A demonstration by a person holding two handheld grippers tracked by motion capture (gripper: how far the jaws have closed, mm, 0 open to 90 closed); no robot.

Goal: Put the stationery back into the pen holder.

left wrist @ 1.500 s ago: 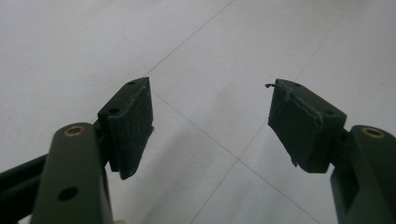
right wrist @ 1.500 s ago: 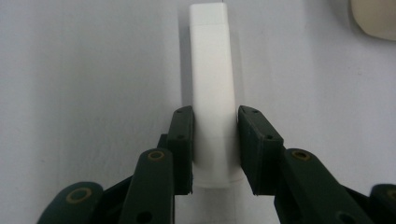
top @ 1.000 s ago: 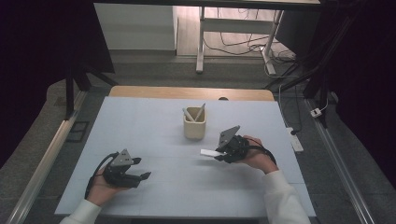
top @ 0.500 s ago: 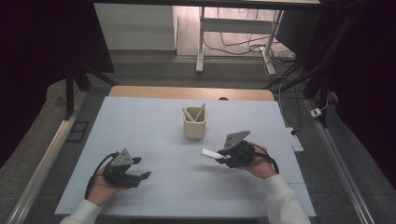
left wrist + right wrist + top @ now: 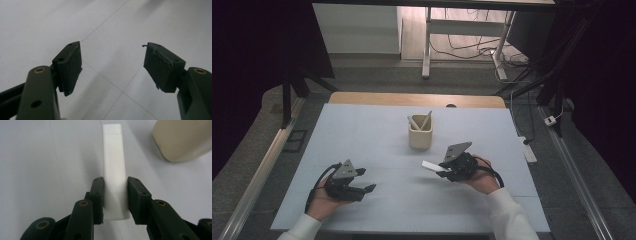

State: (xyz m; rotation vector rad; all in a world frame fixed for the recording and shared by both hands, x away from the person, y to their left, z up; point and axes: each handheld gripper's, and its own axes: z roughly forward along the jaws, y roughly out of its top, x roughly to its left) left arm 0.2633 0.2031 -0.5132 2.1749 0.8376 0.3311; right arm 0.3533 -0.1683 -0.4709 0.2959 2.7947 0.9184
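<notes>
My right gripper (image 5: 443, 170) (image 5: 114, 199) is shut on a flat white stick (image 5: 430, 166) (image 5: 113, 167), which points left over the table in the high view. A beige cup (image 5: 420, 138) (image 5: 182, 138) with two more white sticks (image 5: 420, 122) in it stands just beyond, a little left of that gripper. My left gripper (image 5: 366, 180) (image 5: 112, 68) rests low at the table's front left, open, with nothing between its pads (image 5: 70, 66).
The pale blue table top (image 5: 362, 135) has a wooden strip (image 5: 417, 99) along its far edge. Metal rails (image 5: 257, 170) run down both sides. A desk frame and cables (image 5: 462, 45) lie on the floor beyond.
My right gripper has drifted slightly right and toward the front with the white stick in it. The left gripper has stayed where it was.
</notes>
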